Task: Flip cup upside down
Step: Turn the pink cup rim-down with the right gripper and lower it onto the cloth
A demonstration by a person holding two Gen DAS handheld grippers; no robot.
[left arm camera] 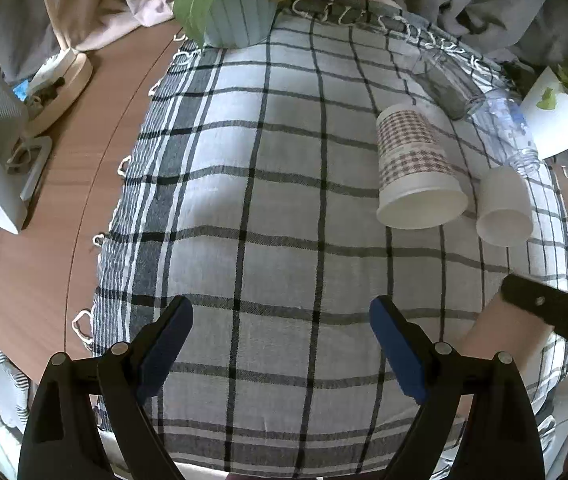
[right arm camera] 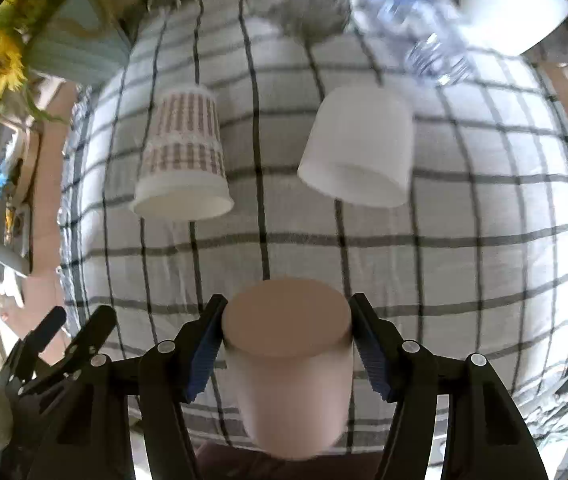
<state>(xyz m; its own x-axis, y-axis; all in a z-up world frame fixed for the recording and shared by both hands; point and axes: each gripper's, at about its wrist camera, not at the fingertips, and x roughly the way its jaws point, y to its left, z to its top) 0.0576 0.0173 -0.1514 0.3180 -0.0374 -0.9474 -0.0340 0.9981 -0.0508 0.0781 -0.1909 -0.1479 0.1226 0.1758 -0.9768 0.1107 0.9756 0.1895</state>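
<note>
Here the right gripper [right arm camera: 287, 334] is clamped on the pink cup [right arm camera: 289, 368], its blue pads pressed against the cup's two sides near the closed flat end, which faces away from the camera. The cup seems to be held above the checked cloth [right arm camera: 463, 264] and not resting on it, though the right wrist view is blurred and I cannot tell how far it is turned. In the left wrist view the same cup [left arm camera: 499, 332] shows at the right edge, partly behind the right gripper's black finger. The left gripper [left arm camera: 282, 336] hangs over bare cloth with its jaws wide apart, holding nothing.

Beyond the pink cup, a patterned paper cup [right arm camera: 182, 160] and a plain white cup [right arm camera: 357, 148] sit on the cloth apart from each other, both with the wide mouth toward the cameras; whether they lie on their sides or stand is hard to say through the fisheye. Farther past the white cup lies a clear plastic bottle [right arm camera: 423, 40], and far past the patterned cup stands a pale blue pot [left arm camera: 240, 8] with sunflowers.

By my reading the flip is in hand: the cup is grasped and being turned. The next move calls for finishing the rotation so the mouth faces down, lowering it squarely onto the cloth clear of the other two cups, then opening the jaws
</note>
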